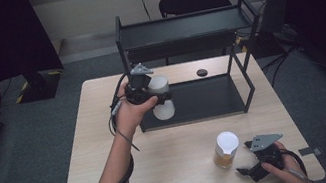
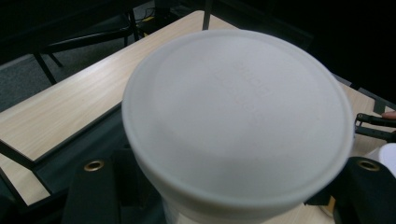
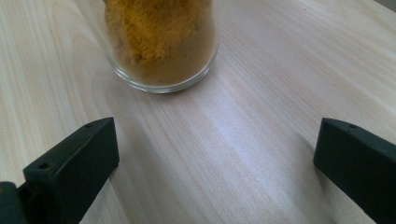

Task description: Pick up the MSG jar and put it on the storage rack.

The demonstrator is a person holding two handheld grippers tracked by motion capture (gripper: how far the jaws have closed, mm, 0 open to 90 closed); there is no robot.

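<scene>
While your left gripper (image 1: 151, 93) clamps its jaws on the sides of a white lidded jar (image 2: 236, 126), you hold that jar lifted at the front left corner of the black rack's (image 1: 247, 89) lower shelf, lid facing the gripper's camera. Your left forearm reaches up from the worktop's near edge, hand wrapped around the gripper's body, its cable trailing back along the arm. Farther right, a glass jar of orange-brown powder (image 1: 225, 150) with a white lid stands on the pale wood worktop (image 1: 174, 165). Just right of it your right gripper (image 1: 245, 158) rests low near the front edge, jaws spread wide and holding nothing, aimed at the jar's base. Grey carpet surrounds the worktop; a dark chair sits behind the rack.
</scene>
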